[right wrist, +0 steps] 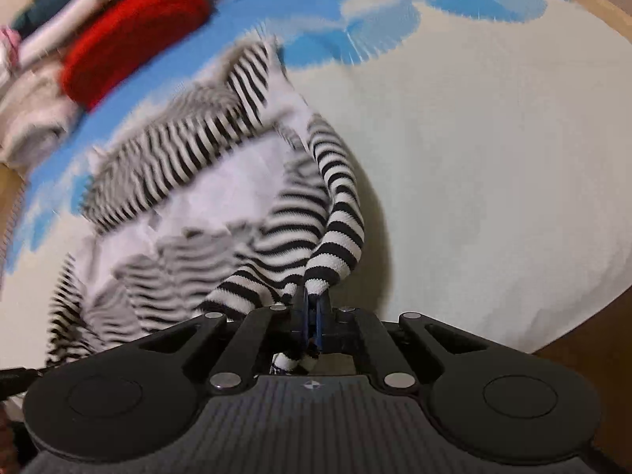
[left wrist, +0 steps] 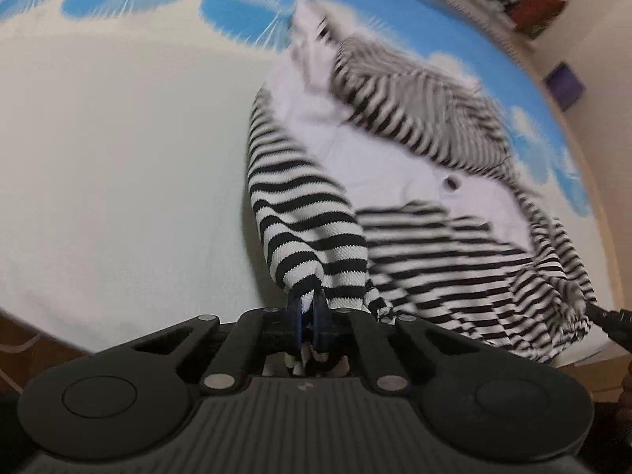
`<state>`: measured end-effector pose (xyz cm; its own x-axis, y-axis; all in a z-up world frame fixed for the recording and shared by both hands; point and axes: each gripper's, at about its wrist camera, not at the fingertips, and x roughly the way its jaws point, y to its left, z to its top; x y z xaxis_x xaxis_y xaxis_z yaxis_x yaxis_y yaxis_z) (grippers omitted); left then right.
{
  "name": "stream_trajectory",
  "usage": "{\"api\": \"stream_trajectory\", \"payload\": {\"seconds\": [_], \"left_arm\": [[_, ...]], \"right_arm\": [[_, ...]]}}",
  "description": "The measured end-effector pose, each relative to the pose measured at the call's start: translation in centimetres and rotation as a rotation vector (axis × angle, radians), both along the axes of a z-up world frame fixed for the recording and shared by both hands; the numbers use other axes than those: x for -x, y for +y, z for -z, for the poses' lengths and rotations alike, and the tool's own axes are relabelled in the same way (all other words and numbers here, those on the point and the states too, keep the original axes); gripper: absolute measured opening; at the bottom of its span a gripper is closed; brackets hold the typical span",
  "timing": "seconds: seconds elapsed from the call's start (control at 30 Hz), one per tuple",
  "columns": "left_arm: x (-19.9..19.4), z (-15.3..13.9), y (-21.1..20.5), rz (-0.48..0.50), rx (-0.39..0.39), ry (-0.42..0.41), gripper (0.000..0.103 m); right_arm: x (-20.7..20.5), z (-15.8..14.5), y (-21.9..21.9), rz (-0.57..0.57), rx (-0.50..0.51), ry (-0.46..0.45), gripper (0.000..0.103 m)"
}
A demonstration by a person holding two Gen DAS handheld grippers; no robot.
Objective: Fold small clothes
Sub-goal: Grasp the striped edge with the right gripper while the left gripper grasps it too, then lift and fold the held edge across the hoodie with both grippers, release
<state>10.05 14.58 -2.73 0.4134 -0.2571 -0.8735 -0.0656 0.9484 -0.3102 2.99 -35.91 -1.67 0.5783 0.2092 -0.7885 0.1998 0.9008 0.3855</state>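
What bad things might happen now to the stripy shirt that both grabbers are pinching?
1. Each gripper, left gripper and right gripper, has its jaws shut on only a small bunch of the striped garment, so an edge might slip out.
2. The garment hangs crumpled between them, so it may land on the blue-and-white bed cover wrinkled.
3. The red folded item lies close behind; swinging cloth could knock it.

L claw [left wrist: 307,296] clamped, R claw [right wrist: 312,296] clamped, both angled down

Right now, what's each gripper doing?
Left gripper: shut on the black-and-white striped knit garment.
Right gripper: shut on the same garment.
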Motion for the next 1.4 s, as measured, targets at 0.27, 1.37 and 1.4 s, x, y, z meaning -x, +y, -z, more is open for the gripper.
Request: {"api": "stream_trajectory", "payload": {"seconds": [0.27, 1.37, 1.4], "left_arm": [[3.7, -8.5, 1.2, 0.112, 0.042, -0.175, 0.003], [-15.1, -1.3, 6.4, -0.039, 0.224, -0.129, 0.036], [-15.1, -1.0, 5.8, 0.000, 0.190, -0.129, 0.043]], "right_arm": [[4.8, -7.3, -2.7, -0.015, -0.063, -0.179, 0.002], [-12.2, -1.5, -6.2, 0.186, 0.001, -0.165, 0.030], [-12.0, -1.5, -5.8, 0.149, 0.049, -0.180, 0.035]]}}
